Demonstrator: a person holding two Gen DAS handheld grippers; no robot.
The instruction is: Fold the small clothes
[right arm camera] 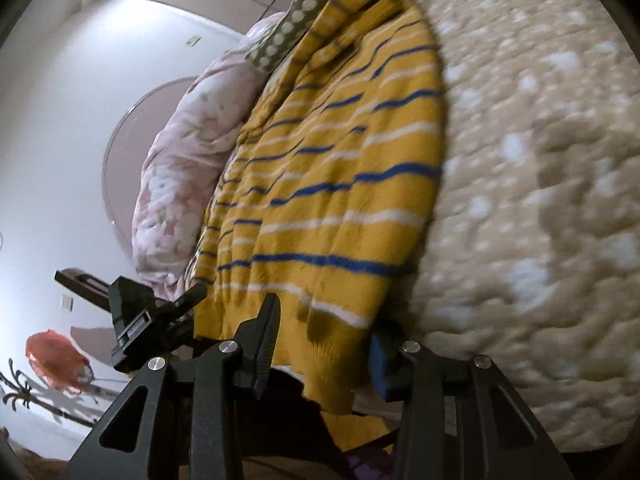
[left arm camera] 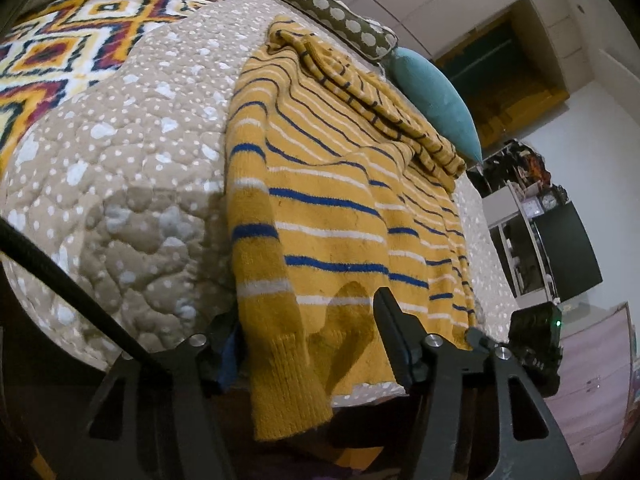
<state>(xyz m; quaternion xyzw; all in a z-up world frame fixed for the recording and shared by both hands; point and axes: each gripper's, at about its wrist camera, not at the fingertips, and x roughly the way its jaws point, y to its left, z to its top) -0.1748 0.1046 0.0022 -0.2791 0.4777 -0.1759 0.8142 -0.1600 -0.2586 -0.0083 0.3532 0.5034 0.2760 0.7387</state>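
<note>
A yellow knit sweater (left arm camera: 328, 184) with blue and white stripes lies spread on the beige dotted quilt (left arm camera: 120, 168), its hem at the bed's near edge. One sleeve (left arm camera: 280, 340) hangs over the edge between my left gripper's (left arm camera: 308, 340) open fingers. The other sleeve is folded across the far part of the sweater. In the right wrist view the sweater (right arm camera: 340, 184) fills the middle. My right gripper (right arm camera: 324, 340) is open, its fingers on either side of the hem corner, which droops over the bed edge. The right gripper body shows in the left wrist view (left arm camera: 536, 344).
A patterned orange and white blanket (left arm camera: 52, 48) covers the far left of the bed. A dotted olive pillow (left arm camera: 332, 12) and a teal cushion (left arm camera: 436, 96) lie at the head. A floral duvet (right arm camera: 188, 152) lies beyond the sweater. Shelves (left arm camera: 532, 236) stand by the wall.
</note>
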